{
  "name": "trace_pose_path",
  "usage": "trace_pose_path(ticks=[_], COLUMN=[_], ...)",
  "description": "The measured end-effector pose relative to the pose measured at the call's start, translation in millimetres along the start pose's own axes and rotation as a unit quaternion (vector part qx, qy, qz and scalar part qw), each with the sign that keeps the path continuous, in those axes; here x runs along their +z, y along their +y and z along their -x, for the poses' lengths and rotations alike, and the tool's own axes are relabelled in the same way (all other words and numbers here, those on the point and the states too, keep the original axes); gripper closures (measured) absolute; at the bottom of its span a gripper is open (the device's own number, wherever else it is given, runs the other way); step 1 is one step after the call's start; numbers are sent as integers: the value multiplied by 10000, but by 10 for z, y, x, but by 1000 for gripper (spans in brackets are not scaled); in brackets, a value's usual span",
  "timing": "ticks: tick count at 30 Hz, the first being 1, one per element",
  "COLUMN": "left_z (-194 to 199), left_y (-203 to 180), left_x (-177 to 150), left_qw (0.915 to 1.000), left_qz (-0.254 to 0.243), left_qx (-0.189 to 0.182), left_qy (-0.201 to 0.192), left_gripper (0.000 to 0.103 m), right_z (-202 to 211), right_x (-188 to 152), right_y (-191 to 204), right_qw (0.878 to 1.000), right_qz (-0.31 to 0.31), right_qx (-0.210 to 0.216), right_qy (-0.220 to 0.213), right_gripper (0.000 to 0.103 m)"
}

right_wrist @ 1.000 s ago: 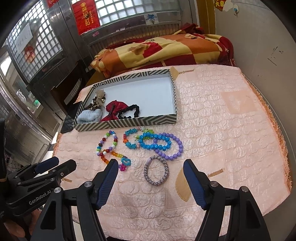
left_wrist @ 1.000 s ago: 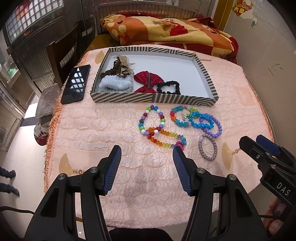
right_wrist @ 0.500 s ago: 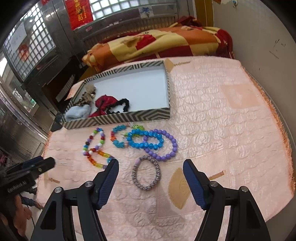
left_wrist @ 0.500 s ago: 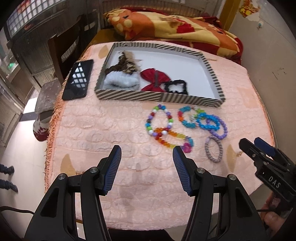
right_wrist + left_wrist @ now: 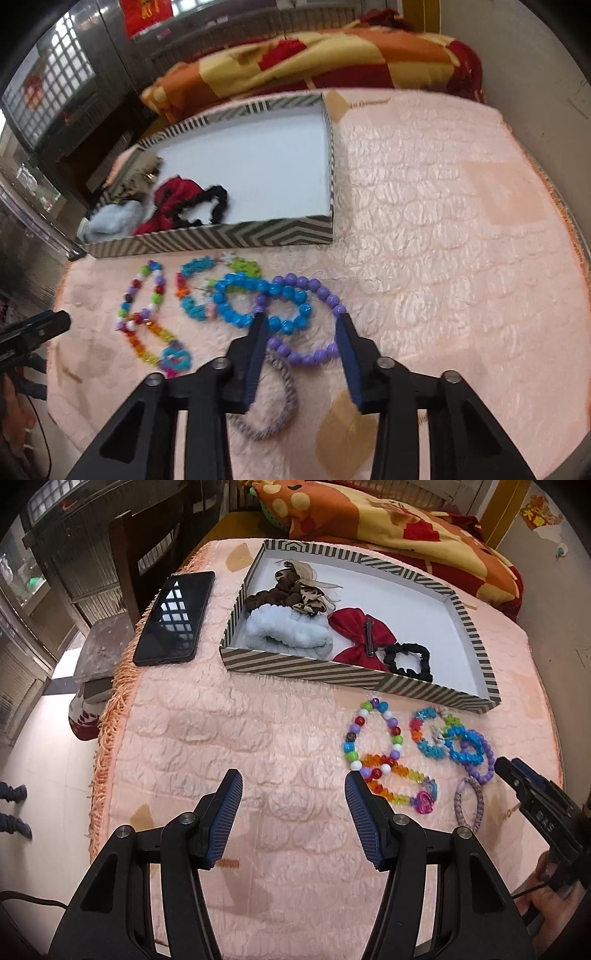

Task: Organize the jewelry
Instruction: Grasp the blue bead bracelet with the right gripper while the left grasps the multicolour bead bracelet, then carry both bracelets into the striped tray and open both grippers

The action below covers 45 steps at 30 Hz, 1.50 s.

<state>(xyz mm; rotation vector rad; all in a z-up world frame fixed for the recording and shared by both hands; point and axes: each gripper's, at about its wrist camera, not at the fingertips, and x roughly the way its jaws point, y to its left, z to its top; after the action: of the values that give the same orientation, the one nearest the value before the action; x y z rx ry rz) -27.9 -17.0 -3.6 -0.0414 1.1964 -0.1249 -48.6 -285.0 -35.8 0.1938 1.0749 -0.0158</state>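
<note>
Several bead bracelets lie on the pink cloth in front of a striped tray (image 5: 354, 674) (image 5: 236, 236): a mixed-colour one (image 5: 373, 734) (image 5: 142, 299), a rainbow one (image 5: 400, 782) (image 5: 155, 341), a teal one (image 5: 192, 291), a blue one (image 5: 463, 746) (image 5: 258, 301), a purple one (image 5: 484, 762) (image 5: 314, 321) and a grey woven one (image 5: 469, 805) (image 5: 273, 402). My right gripper (image 5: 301, 325) is open, its jaws straddling the purple bracelet and over the grey one. My left gripper (image 5: 293, 790) is open and empty over bare cloth, left of the bracelets.
The tray holds a white scrunchie (image 5: 288, 635), a brown one (image 5: 295, 590), a red bow clip (image 5: 364, 635) and a black scrunchie (image 5: 408, 661). A black phone (image 5: 173, 616) lies left of the tray. The table edge (image 5: 107, 738) drops off at left.
My right gripper has moved forward and down onto the purple and grey bracelets, its jaws narrower. My left gripper has shifted left, so the bracelets now sit to its right.
</note>
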Motion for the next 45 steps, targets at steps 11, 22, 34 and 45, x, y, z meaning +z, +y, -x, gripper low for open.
trace_pose_path(ticks=[11, 22, 34, 45], left_z=[-269, -672, -790, -54], left_y=[-78, -381, -449, -361], left_x=[191, 409, 549, 577], left_qw=[9997, 9978, 9919, 9931], left_qz=[-150, -573, -1016, -1005], left_qx=[-28, -48, -486, -607], left_qy=[212, 328, 585, 65], left_gripper=[45, 45, 95, 95], right_z=[-330, -278, 232, 581], right_x=[132, 99, 178, 345], right_y=[31, -74, 18, 177], right_qw=[9995, 9998, 9974, 9949], right_qz=[154, -189, -310, 17], right_qx=[-268, 4, 369, 628], right_qy=[105, -41, -541, -786], right_gripper=[75, 95, 95, 95])
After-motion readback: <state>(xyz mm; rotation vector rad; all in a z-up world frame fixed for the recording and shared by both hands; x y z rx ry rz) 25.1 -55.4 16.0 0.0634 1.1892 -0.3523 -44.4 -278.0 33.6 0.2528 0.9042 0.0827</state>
